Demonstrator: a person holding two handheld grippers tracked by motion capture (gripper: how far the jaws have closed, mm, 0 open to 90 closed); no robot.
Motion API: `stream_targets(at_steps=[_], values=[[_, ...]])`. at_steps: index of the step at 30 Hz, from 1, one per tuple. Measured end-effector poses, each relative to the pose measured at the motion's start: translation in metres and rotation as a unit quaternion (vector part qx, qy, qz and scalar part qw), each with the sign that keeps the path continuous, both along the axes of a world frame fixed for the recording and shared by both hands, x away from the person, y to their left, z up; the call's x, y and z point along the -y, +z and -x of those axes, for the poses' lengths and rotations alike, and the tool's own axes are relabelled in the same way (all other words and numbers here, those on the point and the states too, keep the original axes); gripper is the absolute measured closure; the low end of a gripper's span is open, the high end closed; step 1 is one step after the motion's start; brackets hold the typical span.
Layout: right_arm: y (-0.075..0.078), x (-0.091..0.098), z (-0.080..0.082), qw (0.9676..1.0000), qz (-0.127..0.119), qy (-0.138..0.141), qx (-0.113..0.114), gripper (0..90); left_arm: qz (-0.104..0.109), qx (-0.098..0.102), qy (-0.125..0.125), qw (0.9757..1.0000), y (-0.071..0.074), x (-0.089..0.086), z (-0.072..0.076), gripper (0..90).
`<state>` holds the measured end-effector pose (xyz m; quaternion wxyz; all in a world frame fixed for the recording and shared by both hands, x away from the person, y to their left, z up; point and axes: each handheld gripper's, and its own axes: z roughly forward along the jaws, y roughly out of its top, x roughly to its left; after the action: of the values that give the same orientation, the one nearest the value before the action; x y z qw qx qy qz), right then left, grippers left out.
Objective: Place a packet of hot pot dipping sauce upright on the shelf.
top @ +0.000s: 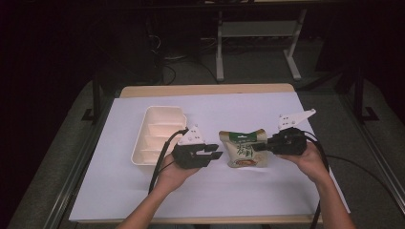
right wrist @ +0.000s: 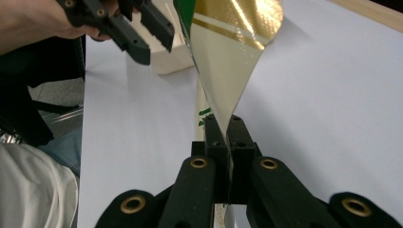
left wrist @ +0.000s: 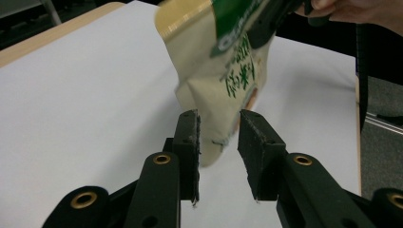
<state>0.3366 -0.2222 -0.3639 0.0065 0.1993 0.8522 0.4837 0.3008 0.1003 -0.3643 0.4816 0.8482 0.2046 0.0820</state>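
High view: a cream and green stand-up foil snack pouch (top: 244,149) stands near the middle of a white sheet-covered table (top: 239,191), between two hand-held black grippers. The right gripper (top: 260,147) is clenched on the pouch's side seam; the right gripper view shows the gold film (right wrist: 228,57) pinched flat between its closed jaws, fanning upward from the grip. The left gripper (top: 217,151) sits just beside the pouch's other edge with its jaws parted; in the left gripper view a lower corner of the pouch (left wrist: 218,90) hangs between the two pads without either pressing on it, so that side is released. A white moulded tray with several compartments (top: 145,140) lies to the left of the left gripper, well clear of the pouch. The pouch appears light and soft, its film creasing and sagging where it is held, and the glossy surface is likely slippery. A flat sealed seam or the top band looks the safest place to grip, since the belly would probably buckle and slide under the pads; whatever is inside may crush if squeezed hard.
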Motion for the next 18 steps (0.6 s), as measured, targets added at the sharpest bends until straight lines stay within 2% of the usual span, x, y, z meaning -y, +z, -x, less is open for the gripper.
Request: stream_targets(at_steps=[6,18], values=[[0.006,0.002,-0.002,0.9999,-0.001,-0.014,0.001,90.0,0.005,-0.005,-0.012,0.9999,-0.008,-0.002,0.006,65.3],[0.014,-0.001,-0.007,0.9994,-0.007,-0.034,-0.004,90.0,-0.002,-0.007,-0.04,0.9992,-0.021,-0.005,0.02,57.0]])
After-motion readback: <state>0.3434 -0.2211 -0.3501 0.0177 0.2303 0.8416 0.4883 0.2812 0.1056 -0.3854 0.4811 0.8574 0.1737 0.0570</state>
